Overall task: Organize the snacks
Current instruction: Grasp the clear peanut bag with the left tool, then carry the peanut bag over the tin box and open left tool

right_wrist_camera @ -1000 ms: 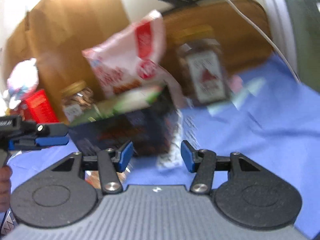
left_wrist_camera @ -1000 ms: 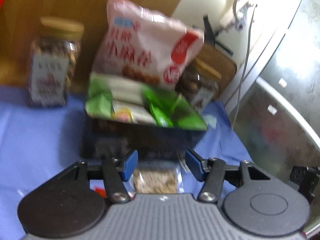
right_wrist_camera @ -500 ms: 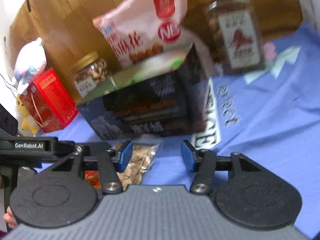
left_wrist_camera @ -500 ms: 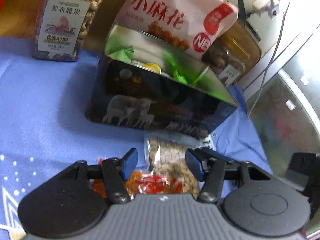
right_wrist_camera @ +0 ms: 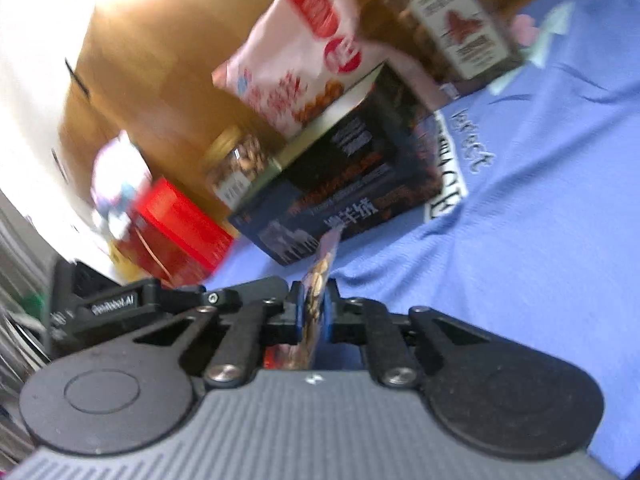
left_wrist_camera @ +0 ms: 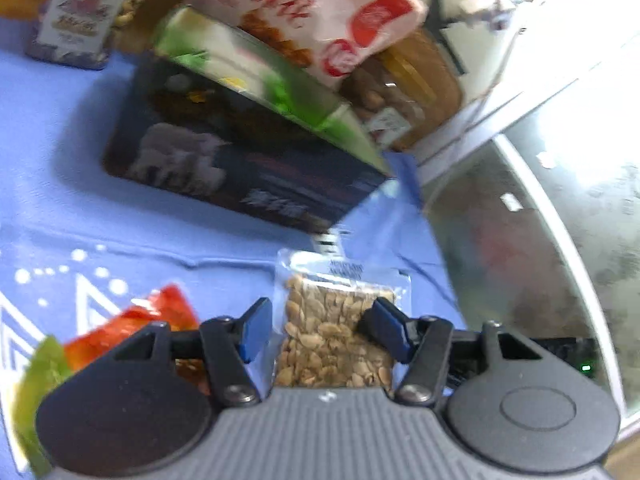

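A clear packet of peanuts (left_wrist_camera: 336,336) lies on the blue cloth between the fingers of my open left gripper (left_wrist_camera: 320,330). My right gripper (right_wrist_camera: 311,314) is shut on the same peanut packet (right_wrist_camera: 318,280), which shows edge-on between its blue pads. A dark open box (left_wrist_camera: 240,160) holding green snack packets stands just beyond; it also shows in the right wrist view (right_wrist_camera: 352,184). A pink snack bag (left_wrist_camera: 316,12) leans over its back. A red packet (left_wrist_camera: 132,320) and a green packet (left_wrist_camera: 36,384) lie at my left gripper's left side.
Nut jars stand behind the box at left (left_wrist_camera: 88,8) and right (left_wrist_camera: 404,92). A red box (right_wrist_camera: 176,232) sits far left in the right wrist view. The cloth ends at a glass table edge (left_wrist_camera: 560,240) on the right. A wooden panel (right_wrist_camera: 160,60) backs the scene.
My right gripper has closed on the peanut packet and tilted. My left gripper has moved nearer, so the packet now lies between its open fingers.
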